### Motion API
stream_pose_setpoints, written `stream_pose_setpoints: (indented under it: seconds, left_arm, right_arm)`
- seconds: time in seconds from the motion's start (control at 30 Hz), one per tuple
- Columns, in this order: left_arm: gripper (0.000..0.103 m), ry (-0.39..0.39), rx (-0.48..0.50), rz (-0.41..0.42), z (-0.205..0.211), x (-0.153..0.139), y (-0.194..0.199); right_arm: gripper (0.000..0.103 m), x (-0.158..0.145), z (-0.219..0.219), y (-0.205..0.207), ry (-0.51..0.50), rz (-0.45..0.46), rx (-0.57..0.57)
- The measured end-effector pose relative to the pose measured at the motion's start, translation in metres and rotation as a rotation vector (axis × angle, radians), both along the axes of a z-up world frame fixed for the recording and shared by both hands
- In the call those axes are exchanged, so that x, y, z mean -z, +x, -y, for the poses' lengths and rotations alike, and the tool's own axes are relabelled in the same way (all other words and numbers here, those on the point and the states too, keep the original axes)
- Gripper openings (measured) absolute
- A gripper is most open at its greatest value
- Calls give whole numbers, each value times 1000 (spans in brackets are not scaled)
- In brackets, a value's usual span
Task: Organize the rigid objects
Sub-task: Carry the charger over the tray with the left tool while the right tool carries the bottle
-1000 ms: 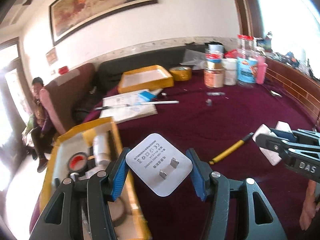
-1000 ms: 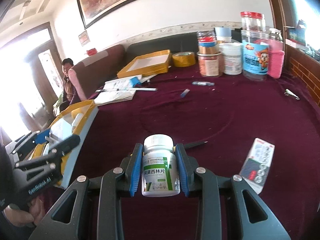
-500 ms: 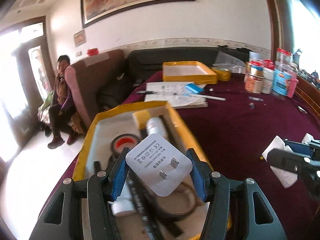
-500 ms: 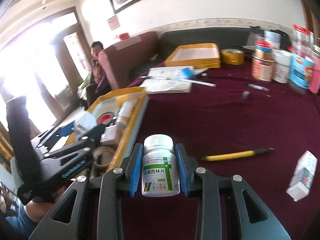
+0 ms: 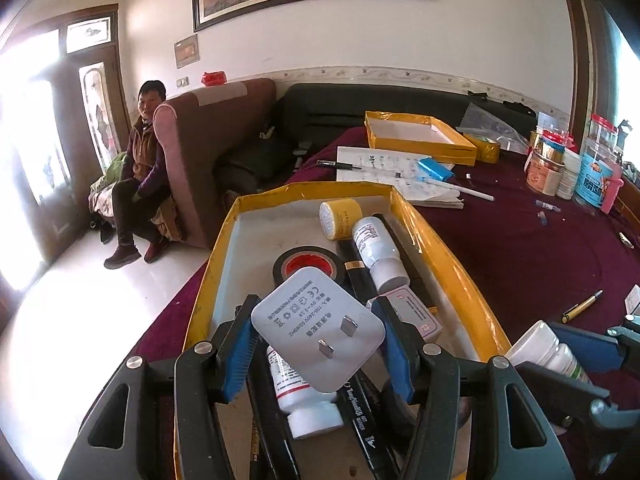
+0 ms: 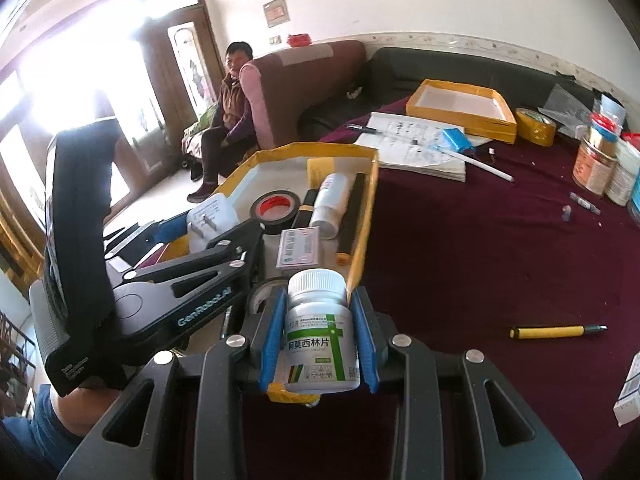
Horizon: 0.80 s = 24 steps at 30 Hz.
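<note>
The left gripper (image 5: 318, 344) clamps a flat white square plastic charger plug (image 5: 318, 330) by 2 opposite edges between its blue pads (image 5: 239, 354); the plug's 2 metal prongs face the camera and its broad face tilts up; it hangs over the near end of the yellow-taped cardboard tray (image 5: 452, 268), above a white tube and a black marker lying lengthwise inside (a red-cored roll of black tape (image 5: 308, 266) sits just beyond); the right gripper (image 6: 318, 334) grips a small white plastic pill bottle with a green label (image 6: 320, 334) by its sides, upright, ribbed cap on top, at the tray's near right corner, just beside the rim; both grippers point downward, side by side, the left one over the tray.
</note>
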State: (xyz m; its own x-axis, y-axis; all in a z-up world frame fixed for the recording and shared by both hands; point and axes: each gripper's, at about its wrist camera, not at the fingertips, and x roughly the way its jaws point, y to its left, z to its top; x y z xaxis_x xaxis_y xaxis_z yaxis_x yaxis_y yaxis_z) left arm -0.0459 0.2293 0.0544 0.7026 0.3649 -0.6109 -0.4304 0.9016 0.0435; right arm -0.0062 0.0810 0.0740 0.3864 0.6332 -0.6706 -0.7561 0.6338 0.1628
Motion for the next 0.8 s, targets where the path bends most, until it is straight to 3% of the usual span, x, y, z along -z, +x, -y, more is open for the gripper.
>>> stream_pose_setpoints:
  seconds: [0.8]
  left_arm:
    - [60, -41, 1, -12, -16, 8, -1]
  right_arm:
    - [32, 19, -31, 11, -44, -30, -4]
